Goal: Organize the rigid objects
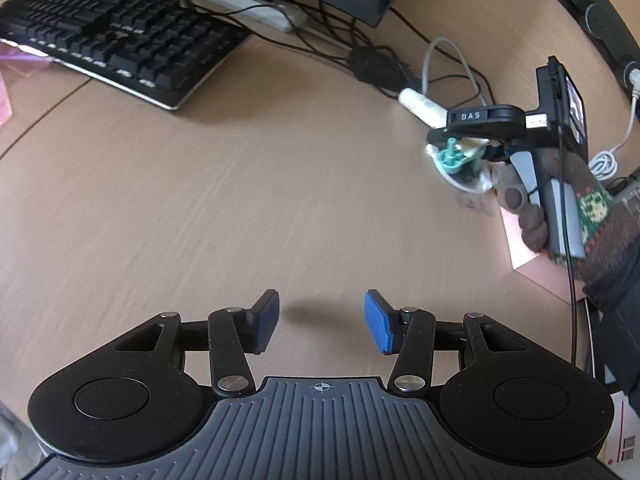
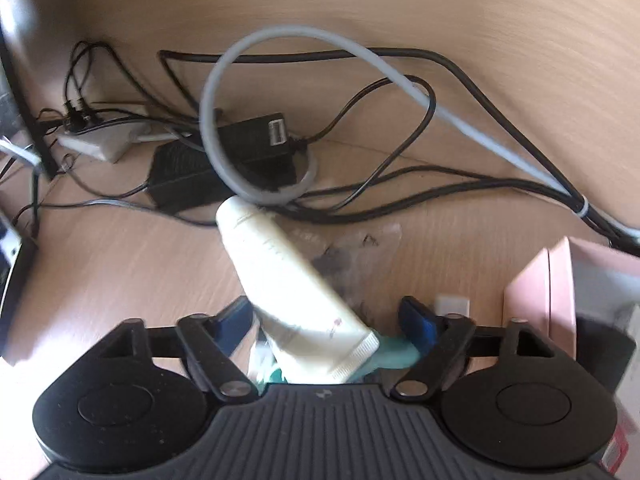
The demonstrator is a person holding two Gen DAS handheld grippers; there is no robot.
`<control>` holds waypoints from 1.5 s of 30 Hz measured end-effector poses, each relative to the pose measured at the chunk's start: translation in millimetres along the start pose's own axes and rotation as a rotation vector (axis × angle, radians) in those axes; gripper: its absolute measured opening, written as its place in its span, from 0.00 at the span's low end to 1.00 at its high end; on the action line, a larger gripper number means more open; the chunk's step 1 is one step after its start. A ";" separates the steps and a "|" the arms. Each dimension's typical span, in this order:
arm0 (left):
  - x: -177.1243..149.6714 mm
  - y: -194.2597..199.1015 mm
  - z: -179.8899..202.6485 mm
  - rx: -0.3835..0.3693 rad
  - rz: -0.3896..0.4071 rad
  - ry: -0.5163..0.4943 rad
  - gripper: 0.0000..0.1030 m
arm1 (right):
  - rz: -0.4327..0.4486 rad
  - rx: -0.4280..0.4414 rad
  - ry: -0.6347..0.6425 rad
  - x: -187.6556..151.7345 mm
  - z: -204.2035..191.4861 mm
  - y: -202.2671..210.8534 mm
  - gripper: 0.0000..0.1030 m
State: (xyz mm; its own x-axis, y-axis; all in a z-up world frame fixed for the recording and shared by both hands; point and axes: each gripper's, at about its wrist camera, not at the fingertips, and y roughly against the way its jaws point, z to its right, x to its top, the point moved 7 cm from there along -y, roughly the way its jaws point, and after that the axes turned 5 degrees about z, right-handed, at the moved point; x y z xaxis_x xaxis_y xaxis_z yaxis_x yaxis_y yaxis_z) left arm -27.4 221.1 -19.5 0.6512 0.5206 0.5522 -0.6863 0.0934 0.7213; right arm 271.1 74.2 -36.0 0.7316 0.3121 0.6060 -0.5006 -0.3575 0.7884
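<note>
**Loose load at the right tongs, close to the cables**

The surface is a light wooden desk (image 1: 280, 168) with a black keyboard (image 1: 116, 36) far ahead and to the left of the left gripper (image 1: 321, 320). The blue pads of this gripper stand apart, and only bare desk is seen between them.

The right gripper (image 2: 326, 320) points down at a cream-white tube (image 2: 280, 276), which lies slanted between its jaws, with the crimped end toward the camera. A teal plastic part (image 2: 394, 354) and a clear plastic bag (image 2: 360, 248) are under and beside the tube. The picture is blurred, so I cannot tell if the pads really press on the tube or only stand around it.

The risks I see:
- The grip may be only on the slanted, rounded tube, so it could slip out or turn.
- The teal part and the bag could fall separately if they are not caught together.
- Just ahead of the tube's cap, a grey cable loop (image 2: 224, 80) and a black power adapter (image 2: 224, 160) lie. A push forward could snag them.
- A pink box (image 2: 536, 284) stands just to the right of the jaws and could be knocked.
</note>
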 end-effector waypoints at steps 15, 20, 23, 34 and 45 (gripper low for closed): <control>22.9 -29.9 26.6 -0.022 0.009 -0.012 0.50 | -0.003 0.271 0.001 -89.8 -58.8 89.6 0.30; 42.9 -35.4 37.2 -0.017 0.064 -0.003 0.50 | 0.059 0.205 0.061 -118.4 -56.5 129.2 0.04; 52.5 -43.3 50.7 -0.038 0.075 -0.022 0.50 | 0.046 0.207 0.032 -134.9 -48.5 143.5 0.04; 26.1 -72.2 116.6 -0.133 -0.058 -0.293 0.50 | 0.117 0.039 0.001 -180.4 -3.7 192.9 0.33; -33.9 -52.8 135.3 -0.158 -0.137 -0.609 0.41 | 0.146 -0.016 -0.045 -176.8 19.5 190.8 0.51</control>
State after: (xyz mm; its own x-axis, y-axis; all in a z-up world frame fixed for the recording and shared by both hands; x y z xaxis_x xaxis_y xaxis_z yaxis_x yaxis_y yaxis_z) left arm 30.6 83.7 -19.8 0.7717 -0.0761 0.6314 -0.5929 0.2728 0.7576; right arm 55.3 -66.3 5.2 0.6704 0.2177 0.7094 -0.6102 -0.3821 0.6940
